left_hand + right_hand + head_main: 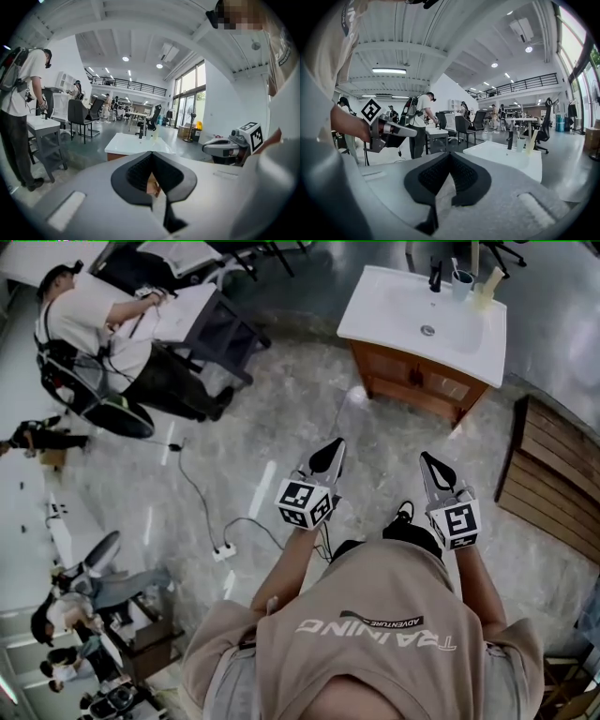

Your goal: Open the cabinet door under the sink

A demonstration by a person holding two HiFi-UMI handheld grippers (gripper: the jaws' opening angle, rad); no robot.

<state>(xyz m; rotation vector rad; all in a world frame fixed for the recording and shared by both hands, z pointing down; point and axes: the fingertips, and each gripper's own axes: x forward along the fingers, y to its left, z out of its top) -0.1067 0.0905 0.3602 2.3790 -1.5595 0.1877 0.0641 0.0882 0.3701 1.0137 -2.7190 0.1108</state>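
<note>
The sink cabinet [412, 373] stands at the upper right of the head view: a white basin top [394, 310] on a wooden base with its front doors closed. It also shows ahead in the left gripper view, white top [136, 143] over wood [115, 157], and in the right gripper view [506, 154]. My left gripper [332, 452] and right gripper [428, 463] hover side by side over the floor, well short of the cabinet. Both are shut with nothing between their jaws [151, 155] [450, 154].
A black faucet [435, 276], a cup [461, 282] and a bottle [487, 287] sit on the basin top. A wooden pallet [553, 474] lies at the right. A power strip [223, 551] and cable cross the floor. A person [94, 329] stands by a desk at the left.
</note>
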